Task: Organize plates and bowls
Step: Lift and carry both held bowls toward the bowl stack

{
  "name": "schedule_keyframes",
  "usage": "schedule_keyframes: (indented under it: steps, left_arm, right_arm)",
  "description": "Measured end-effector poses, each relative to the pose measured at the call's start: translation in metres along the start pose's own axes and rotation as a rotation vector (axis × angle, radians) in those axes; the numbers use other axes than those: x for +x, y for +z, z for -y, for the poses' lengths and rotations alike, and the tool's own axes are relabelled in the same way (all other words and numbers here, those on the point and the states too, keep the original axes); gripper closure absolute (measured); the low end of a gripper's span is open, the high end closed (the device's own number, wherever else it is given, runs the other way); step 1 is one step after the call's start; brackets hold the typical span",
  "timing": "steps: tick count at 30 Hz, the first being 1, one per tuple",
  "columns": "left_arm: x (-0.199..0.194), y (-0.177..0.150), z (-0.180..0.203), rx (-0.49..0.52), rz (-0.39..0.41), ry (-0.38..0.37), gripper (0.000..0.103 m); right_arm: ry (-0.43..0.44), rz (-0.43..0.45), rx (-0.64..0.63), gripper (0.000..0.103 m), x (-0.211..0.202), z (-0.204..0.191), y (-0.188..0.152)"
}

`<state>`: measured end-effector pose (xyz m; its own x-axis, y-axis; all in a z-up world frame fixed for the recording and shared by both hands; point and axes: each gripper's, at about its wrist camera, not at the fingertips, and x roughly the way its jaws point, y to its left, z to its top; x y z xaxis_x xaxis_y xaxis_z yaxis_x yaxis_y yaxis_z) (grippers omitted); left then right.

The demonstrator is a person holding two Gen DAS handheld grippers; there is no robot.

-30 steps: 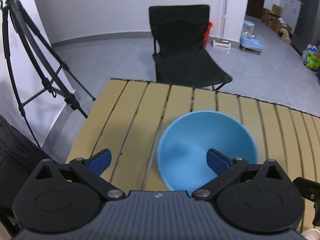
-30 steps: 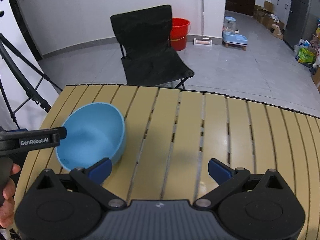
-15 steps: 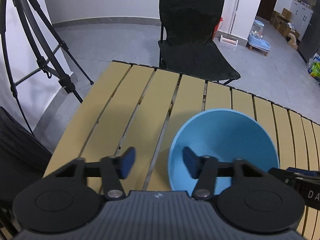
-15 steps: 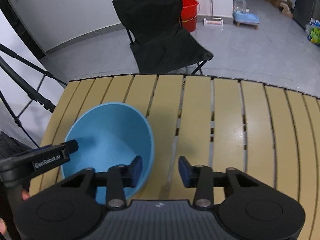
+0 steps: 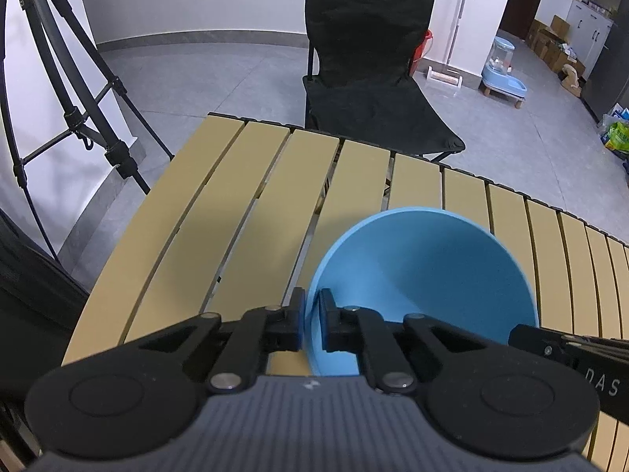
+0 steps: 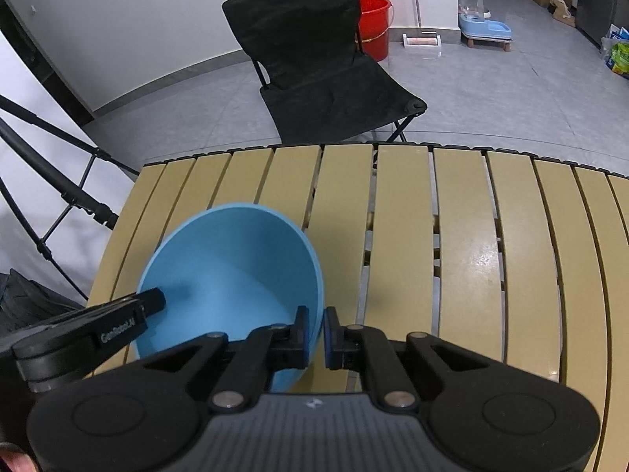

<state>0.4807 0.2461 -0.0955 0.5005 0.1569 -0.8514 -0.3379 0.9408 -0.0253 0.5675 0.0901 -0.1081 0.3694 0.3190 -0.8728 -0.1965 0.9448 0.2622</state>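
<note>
A light blue bowl (image 5: 424,275) sits on the slatted wooden table (image 5: 243,204), near its left end. My left gripper (image 5: 312,310) is shut on the bowl's left rim, one finger inside and one outside. My right gripper (image 6: 316,328) is shut on the bowl's right rim in the same way. The bowl also shows in the right wrist view (image 6: 232,275), where the left gripper's body (image 6: 90,326) reaches over its left rim. No plates are in view.
A black folding chair (image 5: 373,78) stands beyond the table's far edge. A black tripod (image 5: 59,90) stands at the left. A red bucket (image 6: 371,25) and a blue pet feeder (image 6: 483,23) are on the floor behind. The table (image 6: 471,236) stretches to the right.
Both grippers have closed from wide open onto opposite rims of the blue bowl. Both cameras have risen and tilted down over the table.
</note>
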Motion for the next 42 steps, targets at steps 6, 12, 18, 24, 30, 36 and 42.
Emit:
schedule_keyframes:
  steps: [6, 12, 18, 24, 30, 36, 42]
  left_arm:
    - [-0.007, -0.002, 0.003, 0.004, 0.002, -0.004, 0.095]
    - [-0.024, -0.004, 0.013, 0.023, 0.022, -0.01, 0.095]
    - [-0.049, -0.011, 0.026, 0.043, 0.048, -0.018, 0.095]
    - [-0.08, -0.019, 0.043, 0.061, 0.077, -0.032, 0.095]
    - [-0.112, -0.032, 0.063, 0.087, 0.109, -0.045, 0.095]
    - [-0.142, -0.048, 0.083, 0.115, 0.137, -0.063, 0.095]
    - [-0.166, -0.064, 0.105, 0.139, 0.159, -0.085, 0.095]
  right_arm:
    - [-0.005, 0.009, 0.004, 0.097, -0.009, 0.001, -0.003]
    - [-0.006, 0.02, 0.013, 0.097, -0.024, 0.008, -0.006]
    - [-0.007, 0.049, 0.022, 0.097, -0.051, 0.018, -0.015]
    - [-0.008, 0.081, 0.033, 0.097, -0.083, 0.031, -0.025]
    - [-0.011, 0.118, 0.051, 0.097, -0.118, 0.048, -0.038]
    - [-0.026, 0.151, 0.06, 0.097, -0.15, 0.064, -0.054]
    - [-0.038, 0.185, 0.081, 0.097, -0.18, 0.084, -0.07]
